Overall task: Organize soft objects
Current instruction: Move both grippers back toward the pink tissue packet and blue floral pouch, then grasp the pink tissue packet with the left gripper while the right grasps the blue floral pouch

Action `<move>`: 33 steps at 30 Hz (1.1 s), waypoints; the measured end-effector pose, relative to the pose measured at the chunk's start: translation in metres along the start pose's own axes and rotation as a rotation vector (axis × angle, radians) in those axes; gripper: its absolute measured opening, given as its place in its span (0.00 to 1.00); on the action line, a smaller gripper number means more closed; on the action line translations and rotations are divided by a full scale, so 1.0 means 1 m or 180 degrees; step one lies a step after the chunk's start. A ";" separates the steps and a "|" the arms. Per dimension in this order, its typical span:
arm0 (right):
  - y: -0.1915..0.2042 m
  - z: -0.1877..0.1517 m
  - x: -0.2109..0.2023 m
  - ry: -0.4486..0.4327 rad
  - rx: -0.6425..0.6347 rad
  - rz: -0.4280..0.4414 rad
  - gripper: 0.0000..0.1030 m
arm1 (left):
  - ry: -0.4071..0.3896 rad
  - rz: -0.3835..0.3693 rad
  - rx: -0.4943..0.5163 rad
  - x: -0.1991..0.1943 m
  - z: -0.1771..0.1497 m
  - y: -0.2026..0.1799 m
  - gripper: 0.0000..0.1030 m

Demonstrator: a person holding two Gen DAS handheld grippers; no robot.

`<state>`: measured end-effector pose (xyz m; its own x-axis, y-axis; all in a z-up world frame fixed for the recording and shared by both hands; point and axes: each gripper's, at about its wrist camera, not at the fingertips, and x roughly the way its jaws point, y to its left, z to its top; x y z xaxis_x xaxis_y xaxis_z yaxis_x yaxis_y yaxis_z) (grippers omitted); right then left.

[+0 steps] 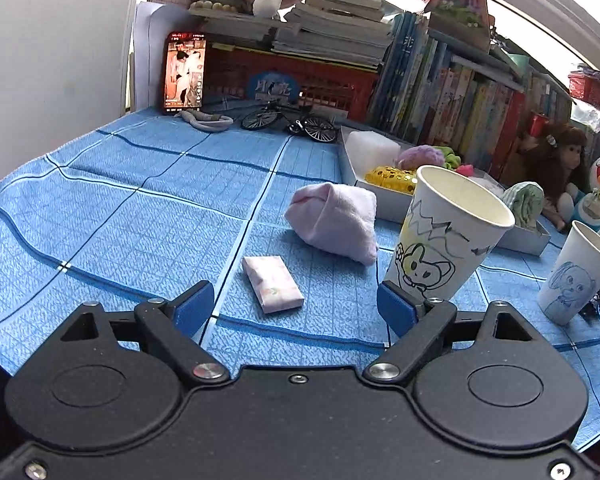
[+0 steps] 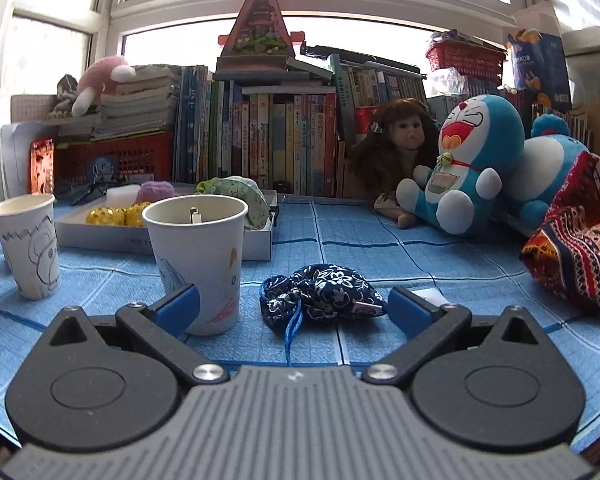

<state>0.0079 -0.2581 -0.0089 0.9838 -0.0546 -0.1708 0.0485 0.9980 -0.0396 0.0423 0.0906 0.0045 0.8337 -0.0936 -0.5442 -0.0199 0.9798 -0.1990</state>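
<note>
In the left wrist view my left gripper [image 1: 296,306] is open and empty, just above the blue cloth. A small tissue pack [image 1: 273,283] lies between and just beyond its fingertips. A folded pink towel [image 1: 334,224] lies farther on. In the right wrist view my right gripper [image 2: 294,308] is open and empty. A dark blue floral pouch [image 2: 324,292] lies between its fingertips on the cloth. A white tray [image 2: 164,236] behind holds several soft items: a purple ball [image 2: 155,191], yellow sponges [image 2: 114,215], a green cloth [image 2: 240,196].
Paper cups stand close by: one by my left gripper's right finger [image 1: 448,236], another [image 1: 578,272] farther right, one by my right gripper's left finger [image 2: 198,264]. Doraemon plush [image 2: 466,168], a doll [image 2: 400,140], patterned fabric [image 2: 580,248], a toy bicycle [image 1: 290,120], a phone [image 1: 185,72] and books line the back.
</note>
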 end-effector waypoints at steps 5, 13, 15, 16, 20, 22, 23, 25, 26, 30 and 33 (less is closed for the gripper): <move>-0.007 0.002 0.012 0.0073 -0.0056 0.0011 1.00 | 0.0022 -0.0004 0.0012 0.004 -0.001 -0.002 0.78; -0.010 0.009 0.035 0.0300 -0.0346 0.0001 1.00 | 0.0036 0.0017 -0.0020 0.013 0.000 -0.004 0.65; -0.011 0.011 0.042 0.0364 -0.0390 0.0027 0.99 | 0.0045 0.0023 -0.0017 0.016 0.001 -0.004 0.59; -0.012 0.012 0.045 0.0395 -0.0392 0.0055 0.99 | 0.0046 0.0025 -0.0007 0.016 0.001 -0.004 0.54; -0.016 0.016 0.057 0.0496 -0.0469 0.0124 0.98 | 0.0047 0.0074 0.0052 0.018 0.001 -0.006 0.45; -0.017 0.019 0.063 0.0544 -0.0536 0.0135 0.98 | 0.0050 0.0083 0.0078 0.019 0.001 -0.006 0.42; -0.018 0.020 0.066 0.0561 -0.0556 0.0140 0.98 | 0.0051 0.0088 0.0089 0.019 0.002 -0.007 0.41; -0.022 0.023 0.072 0.0594 -0.0583 0.0156 0.98 | 0.0049 0.0100 0.0094 0.020 0.002 -0.007 0.40; -0.024 0.023 0.075 0.0612 -0.0591 0.0173 0.98 | 0.0048 0.0101 0.0092 0.020 0.002 -0.006 0.39; -0.026 0.024 0.082 0.0647 -0.0581 0.0244 0.98 | 0.0046 0.0103 0.0091 0.022 0.002 -0.005 0.38; -0.025 0.021 0.086 0.0675 -0.0608 0.0229 0.98 | 0.0038 0.0108 0.0092 0.022 0.002 -0.005 0.37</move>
<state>0.0949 -0.2867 -0.0016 0.9246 -0.0092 -0.3809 -0.0731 0.9769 -0.2011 0.0617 0.0837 -0.0046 0.8262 -0.0623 -0.5599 -0.0318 0.9871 -0.1568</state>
